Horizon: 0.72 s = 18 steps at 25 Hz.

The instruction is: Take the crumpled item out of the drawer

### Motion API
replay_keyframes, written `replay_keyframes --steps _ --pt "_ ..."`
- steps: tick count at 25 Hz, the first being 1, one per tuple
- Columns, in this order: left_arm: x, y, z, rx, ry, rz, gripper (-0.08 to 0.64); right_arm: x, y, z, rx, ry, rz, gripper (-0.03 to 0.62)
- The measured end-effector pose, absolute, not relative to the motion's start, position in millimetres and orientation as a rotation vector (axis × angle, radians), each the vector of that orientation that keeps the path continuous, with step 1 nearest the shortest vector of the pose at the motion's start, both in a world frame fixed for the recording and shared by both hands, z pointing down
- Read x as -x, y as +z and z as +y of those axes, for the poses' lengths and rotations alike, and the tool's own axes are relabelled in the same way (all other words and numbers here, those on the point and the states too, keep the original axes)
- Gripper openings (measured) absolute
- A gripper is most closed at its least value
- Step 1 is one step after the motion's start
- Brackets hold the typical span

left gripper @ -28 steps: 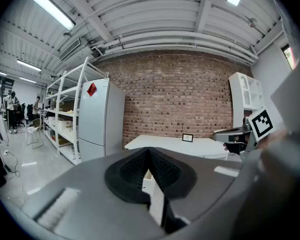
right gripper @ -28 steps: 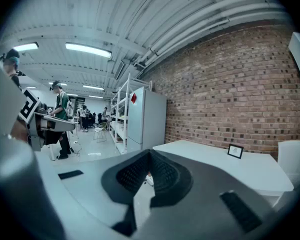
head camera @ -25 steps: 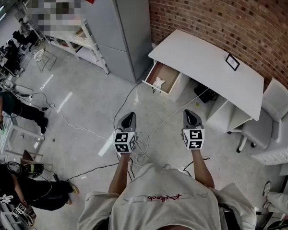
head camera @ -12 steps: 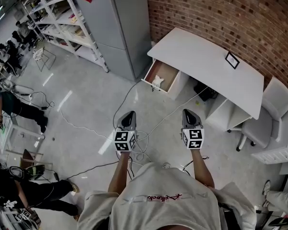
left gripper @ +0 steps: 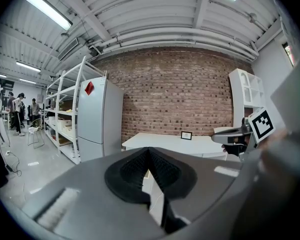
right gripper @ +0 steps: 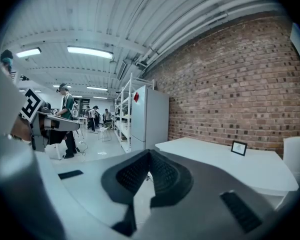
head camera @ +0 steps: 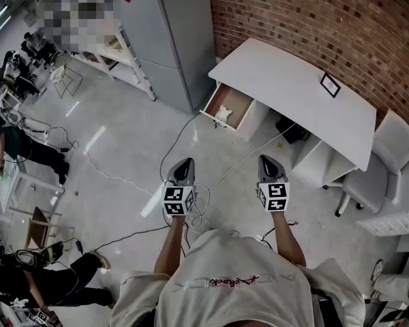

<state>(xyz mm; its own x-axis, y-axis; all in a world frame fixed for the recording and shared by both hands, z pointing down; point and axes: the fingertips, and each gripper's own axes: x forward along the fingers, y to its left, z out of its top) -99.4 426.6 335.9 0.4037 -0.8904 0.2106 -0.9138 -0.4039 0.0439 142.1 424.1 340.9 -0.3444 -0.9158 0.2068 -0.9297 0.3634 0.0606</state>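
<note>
The head camera looks steeply down from above the person's shoulders, with the left gripper and right gripper close below and the white desk by the brick wall farther off. Each gripper camera sits just behind its own jaws and faces forward toward that same desk and wall (each also catches the other gripper at its edge).

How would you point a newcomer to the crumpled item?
Find the white desk by the brick wall. At its left end a drawer stands open, brown inside. The crumpled item is the only white lump in it, near its front.
</note>
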Motion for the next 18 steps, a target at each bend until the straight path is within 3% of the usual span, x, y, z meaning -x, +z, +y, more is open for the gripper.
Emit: replay_keyframes --steps 18 --pt "72 358 410 -2.492 0.249 -1.574 0.009 -160 363 413 -1.643 0.143 -2.4 0.012"
